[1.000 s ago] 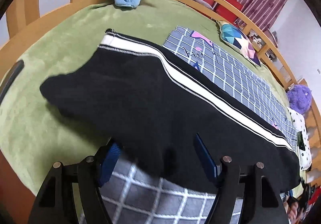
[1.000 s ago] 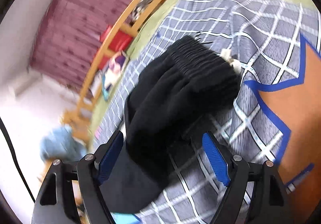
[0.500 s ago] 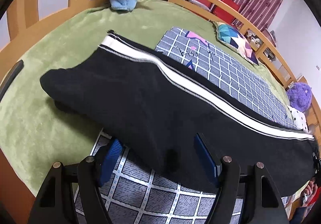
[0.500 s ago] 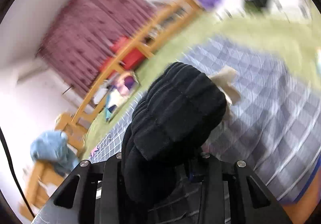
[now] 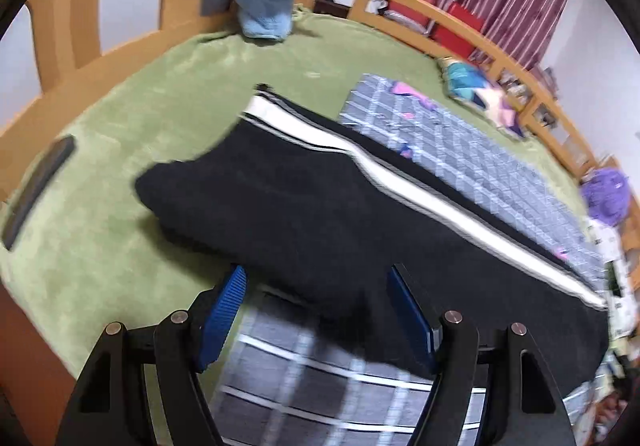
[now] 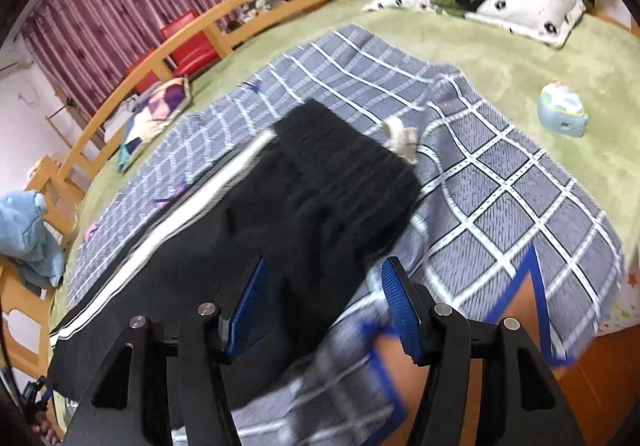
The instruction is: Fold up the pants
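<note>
Pants (image 5: pixel 328 214) now lie long and flat on checked blanket (image 5: pixel 472 150), cuffs toward green bedspread (image 5: pixel 120 246) near footboard; half second back waistband was bunched up, clamped in right gripper.

Right gripper (image 6: pixel 324 306): jaws opening, let go of waistband (image 6: pixel 340 174); cloth between pads, not pinched.

Left gripper (image 5: pixel 316 314): wide apart as before, pants edge between pads, nothing gripped.

Judgement: lengthwise fold laid out, white stripe (image 5: pixel 400 182) along far edge; crosswise fold not yet begun.

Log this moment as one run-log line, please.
pants: flat on checked blanket, stripe up | left tongs: open over pants edge | right tongs: opening, cloth between, not gripped
</note>
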A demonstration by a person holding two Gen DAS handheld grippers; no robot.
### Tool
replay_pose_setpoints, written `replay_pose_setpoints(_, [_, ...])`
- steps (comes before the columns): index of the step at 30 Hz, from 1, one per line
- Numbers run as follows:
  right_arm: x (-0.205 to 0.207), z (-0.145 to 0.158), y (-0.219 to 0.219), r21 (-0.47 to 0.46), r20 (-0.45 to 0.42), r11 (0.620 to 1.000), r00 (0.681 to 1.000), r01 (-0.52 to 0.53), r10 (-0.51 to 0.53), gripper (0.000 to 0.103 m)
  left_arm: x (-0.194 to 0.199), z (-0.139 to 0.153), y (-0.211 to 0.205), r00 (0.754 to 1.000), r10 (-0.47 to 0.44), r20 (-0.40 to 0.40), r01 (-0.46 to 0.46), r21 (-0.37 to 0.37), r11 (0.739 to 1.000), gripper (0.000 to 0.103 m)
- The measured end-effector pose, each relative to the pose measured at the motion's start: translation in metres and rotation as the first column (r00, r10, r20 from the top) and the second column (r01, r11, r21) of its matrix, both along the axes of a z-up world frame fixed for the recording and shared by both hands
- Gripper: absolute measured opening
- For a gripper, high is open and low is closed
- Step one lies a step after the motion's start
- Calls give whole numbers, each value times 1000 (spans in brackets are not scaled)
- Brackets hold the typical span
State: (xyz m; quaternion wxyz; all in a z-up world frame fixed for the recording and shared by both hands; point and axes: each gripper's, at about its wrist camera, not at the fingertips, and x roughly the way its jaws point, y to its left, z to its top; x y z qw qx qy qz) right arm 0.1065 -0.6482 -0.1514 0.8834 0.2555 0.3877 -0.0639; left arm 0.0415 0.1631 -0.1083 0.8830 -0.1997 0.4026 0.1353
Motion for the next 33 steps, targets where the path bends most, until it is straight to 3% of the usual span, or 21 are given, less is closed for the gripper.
replay_pose_setpoints(2, [-7, 13, 21, -28, 16, 999, 1000, -21, 21, 60, -3, -4, 13, 1000, 23, 7, -23, 6, 1000, 71])
replay_pose_setpoints(6, [-15, 19, 62, 40, 23, 998, 998, -53, 52, 60, -13, -24, 47, 997, 63, 46, -54, -180, 982, 71])
replay_pose_setpoints(8, [-27, 20, 80, 71, 29, 995, 998, -64, 62, 60, -12, -36, 61, 994, 52, 95, -23, -284, 959, 71])
replay_pose_setpoints(10, [-37, 23, 100, 79, 29, 995, 998, -65, 63, 60, -2, -47, 70, 993, 35, 113, 5, -337, 942, 77])
replay_pose_setpoints(11, [-39, 23, 107, 84, 25, 994, 998, -63, 61, 60, 3, -54, 75, 993, 51, 104, -11, -359, 933, 78])
replay_pose_setpoints(14, [-42, 22, 129, 103, 12, 993, 998, -64, 63, 60, 14, -77, 90, 986, 110, 123, -34, -499, 866, 80])
replay_pose_setpoints(16, [-44, 22, 142, 106, -1, 992, 998, -64, 64, 60, 16, -80, 97, 976, 154, 151, -54, -521, 852, 75])
replay_pose_setpoints(17, [-44, 22, 149, 111, -6, 992, 998, -65, 66, 60, 15, -77, 102, 967, 187, 175, -70, -520, 851, 51])
replay_pose_setpoints(19, [-42, 22, 160, 115, -20, 991, 997, -67, 70, 60, 15, -65, 114, 954, 193, 229, -56, -496, 867, 12])
replay_pose_setpoints(21, [-41, 24, 168, 115, -21, 991, 997, -69, 72, 60, 14, -41, 121, 949, 145, 279, -11, -431, 902, 10])
replay_pose_setpoints(23, [-39, 29, 175, 107, -9, 991, 997, -76, 78, 60, 11, -15, 116, 943, 50, 329, 58, -311, 949, 11])
replay_pose_setpoints(25, [-40, 33, 182, 90, 6, 992, 996, -89, 89, 60, 12, -12, 108, 962, 6, 273, 53, -209, 976, 15])
replay_pose_setpoints(27, [-37, 33, 189, 89, 4, 990, 994, -107, 107, 60, 15, -29, 110, 987, 12, 159, 20, -197, 980, 20])
replay_pose_setpoints(28, [-36, 31, 193, 90, -2, 989, 993, -114, 114, 60, 15, -45, 114, 997, 30, 76, -12, -229, 973, 22])
replay_pose_setpoints(29, [-34, 30, 194, 89, -10, 989, 993, -118, 120, 60, 11, -53, 117, 998, 49, 45, -36, -262, 964, 24])
replay_pose_setpoints(31, [-31, 27, 199, 77, -19, 989, 991, -129, 130, 60, -5, -58, 122, 994, 96, 57, -75, -298, 952, 25])
replay_pose_setpoints(33, [-28, 28, 204, 60, -13, 988, 989, -144, 145, 60, -15, -48, 117, 994, 104, 45, -92, -218, 972, 35])
